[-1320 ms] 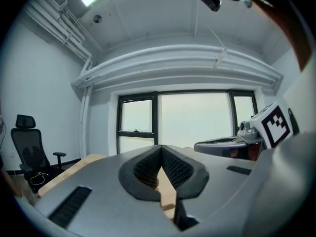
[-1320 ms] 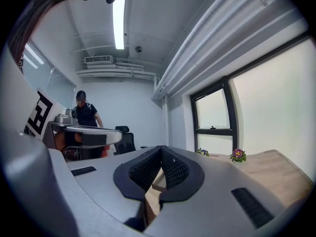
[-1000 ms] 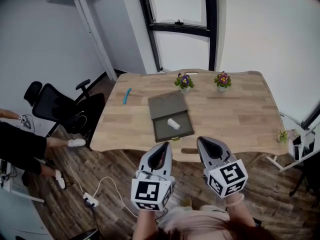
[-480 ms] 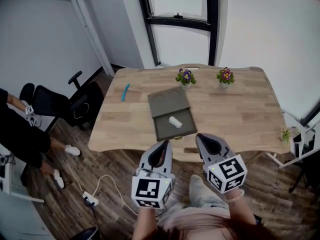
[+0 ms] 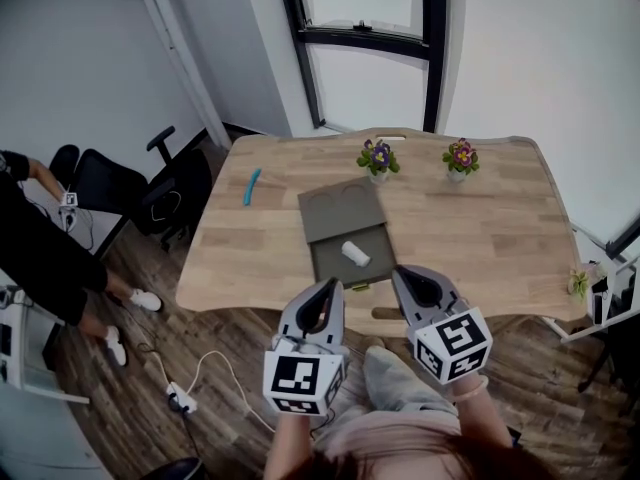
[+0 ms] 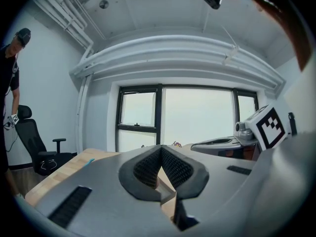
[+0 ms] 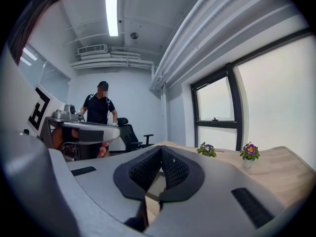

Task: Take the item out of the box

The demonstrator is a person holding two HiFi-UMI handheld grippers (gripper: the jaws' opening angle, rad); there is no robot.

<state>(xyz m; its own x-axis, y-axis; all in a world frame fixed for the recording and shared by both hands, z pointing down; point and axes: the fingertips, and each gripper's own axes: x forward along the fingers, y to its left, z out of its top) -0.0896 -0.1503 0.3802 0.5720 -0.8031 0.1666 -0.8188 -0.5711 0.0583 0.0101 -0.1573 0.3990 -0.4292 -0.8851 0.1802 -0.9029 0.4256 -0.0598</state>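
A dark grey box (image 5: 345, 233) lies open in the middle of the wooden table (image 5: 480, 238); its lid is laid back toward the window. A small white cylinder-shaped item (image 5: 354, 254) rests in the box's tray. My left gripper (image 5: 329, 288) and right gripper (image 5: 401, 274) hover side by side short of the table's near edge, both apart from the box. Each is shut with nothing between its pads. In the left gripper view the left gripper's (image 6: 161, 148) pads meet at the tips, and so do the right gripper's (image 7: 161, 148) in its own view.
Two small flower pots (image 5: 378, 157) (image 5: 461, 157) stand at the table's far side. A blue object (image 5: 250, 186) lies at the far left. An office chair (image 5: 120, 190) and a person (image 5: 40, 258) are at the left. A power strip (image 5: 180, 400) lies on the floor.
The table and box have come slightly nearer in the head view. The person at the left has shifted. Both grippers stay shut and keep their places.
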